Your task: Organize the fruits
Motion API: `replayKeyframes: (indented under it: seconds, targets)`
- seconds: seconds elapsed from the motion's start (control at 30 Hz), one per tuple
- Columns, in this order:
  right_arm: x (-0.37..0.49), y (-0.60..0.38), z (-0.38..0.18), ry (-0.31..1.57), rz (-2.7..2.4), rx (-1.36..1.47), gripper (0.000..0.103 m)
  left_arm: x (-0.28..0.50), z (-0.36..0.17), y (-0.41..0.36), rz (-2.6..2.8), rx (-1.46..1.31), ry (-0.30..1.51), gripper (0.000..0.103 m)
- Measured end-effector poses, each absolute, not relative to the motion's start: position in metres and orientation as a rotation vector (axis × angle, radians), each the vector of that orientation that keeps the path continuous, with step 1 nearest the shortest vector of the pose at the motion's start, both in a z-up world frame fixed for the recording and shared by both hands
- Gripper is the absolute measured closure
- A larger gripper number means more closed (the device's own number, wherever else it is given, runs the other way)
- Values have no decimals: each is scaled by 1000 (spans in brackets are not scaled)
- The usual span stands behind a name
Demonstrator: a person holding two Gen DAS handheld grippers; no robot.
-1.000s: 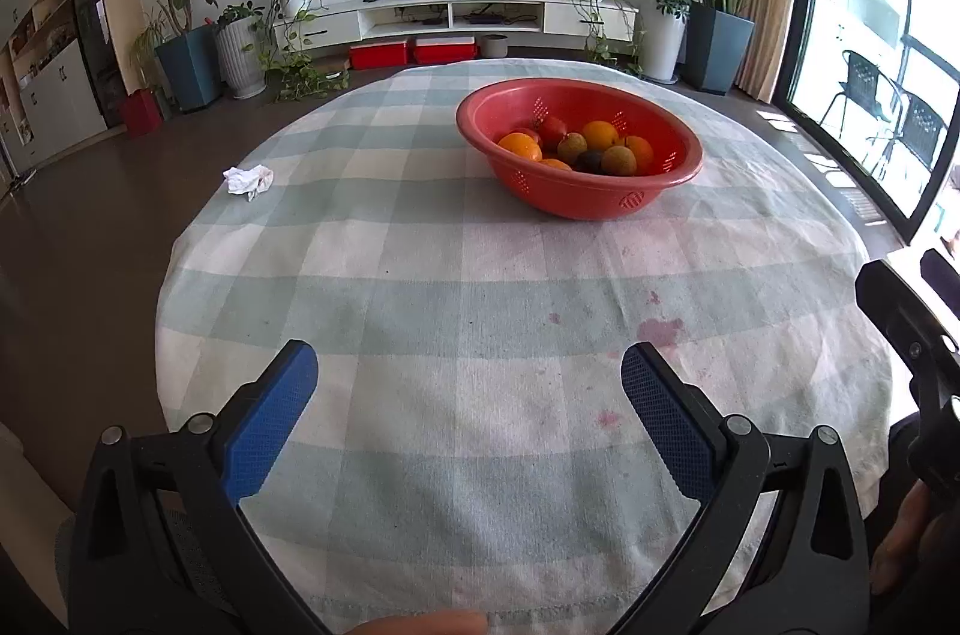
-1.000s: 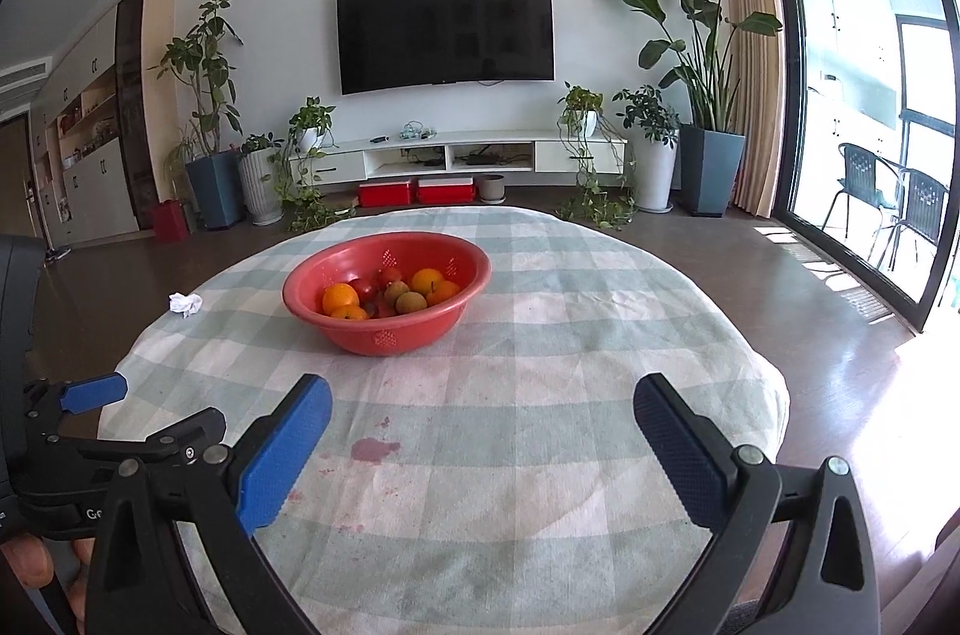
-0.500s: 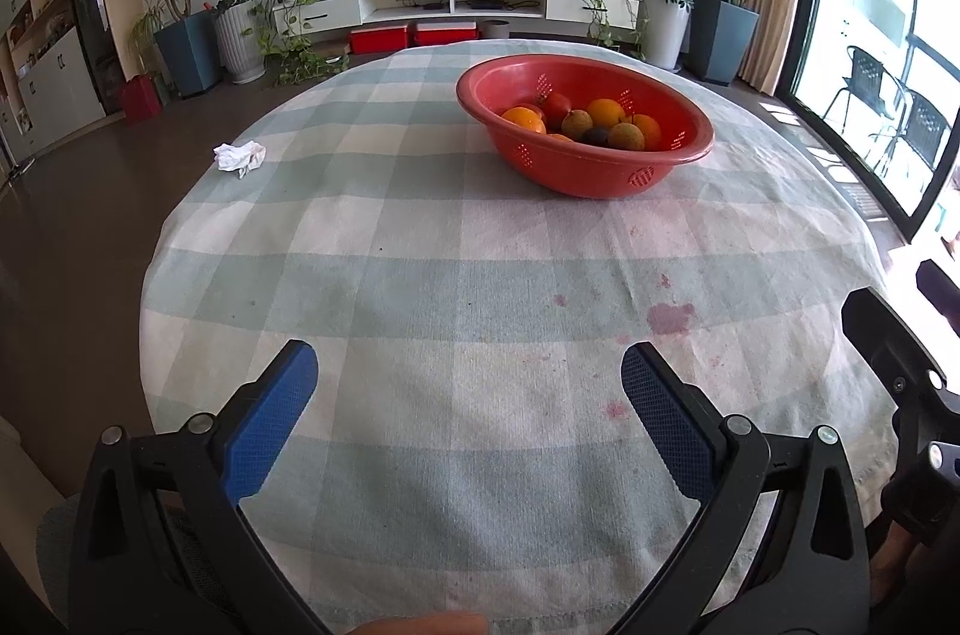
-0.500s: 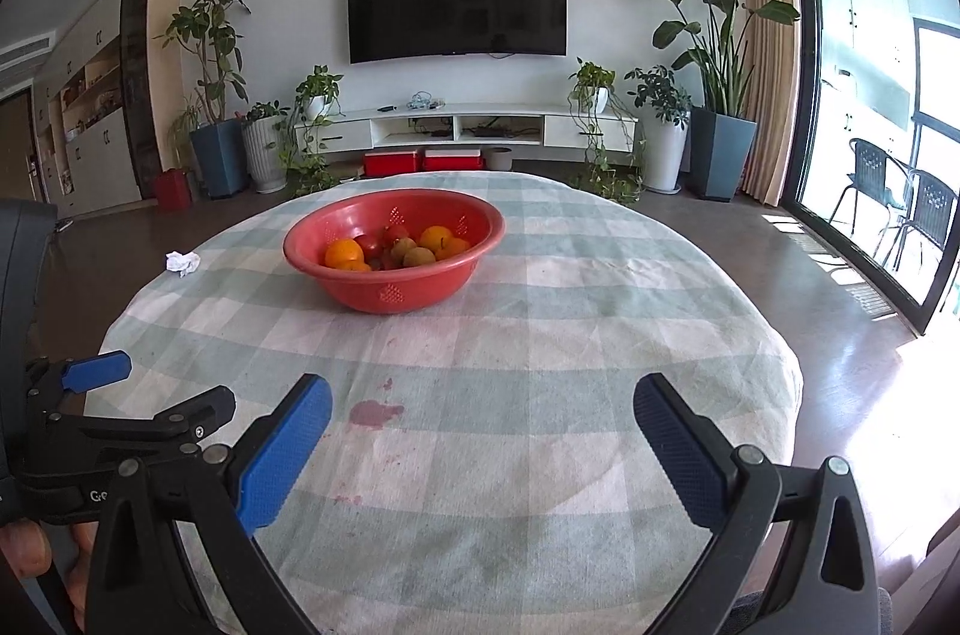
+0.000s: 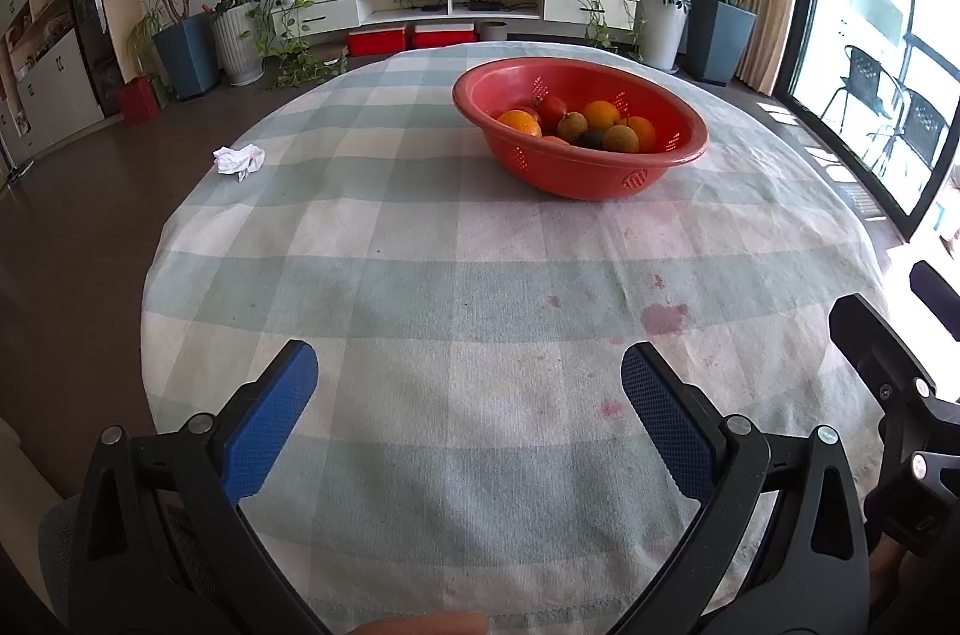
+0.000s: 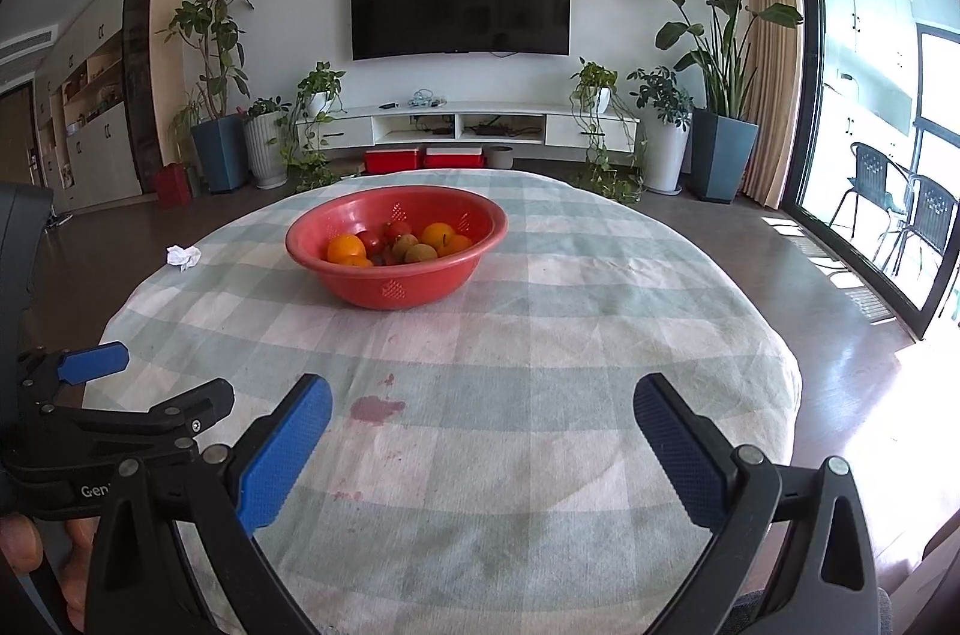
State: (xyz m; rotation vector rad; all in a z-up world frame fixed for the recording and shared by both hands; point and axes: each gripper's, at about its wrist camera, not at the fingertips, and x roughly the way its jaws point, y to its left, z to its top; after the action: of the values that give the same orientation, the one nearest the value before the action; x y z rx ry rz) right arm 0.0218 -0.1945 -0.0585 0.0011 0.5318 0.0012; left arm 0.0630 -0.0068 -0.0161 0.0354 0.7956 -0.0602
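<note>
Fruits, oranges with some red and brownish pieces, are piled in a red perforated bowl on the far half of a round table with a checked cloth. Left gripper and right gripper both hover over the near edge, jaws spread wide, holding nothing. Crumpled white paper lies left of the bowl.

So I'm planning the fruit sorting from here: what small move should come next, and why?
Probably ease the right gripper forward toward the red bowl: both grippers are open and empty near the table's front edge, and all the fruit sits in that bowl.
</note>
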Motion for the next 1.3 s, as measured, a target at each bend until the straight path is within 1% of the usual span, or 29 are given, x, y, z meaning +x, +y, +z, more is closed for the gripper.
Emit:
replayKeyframes:
  seconds: [1.3]
  targets:
    - [21, -193, -59, 534, 1, -4, 0, 59, -11, -7, -62, 32, 784, 0]
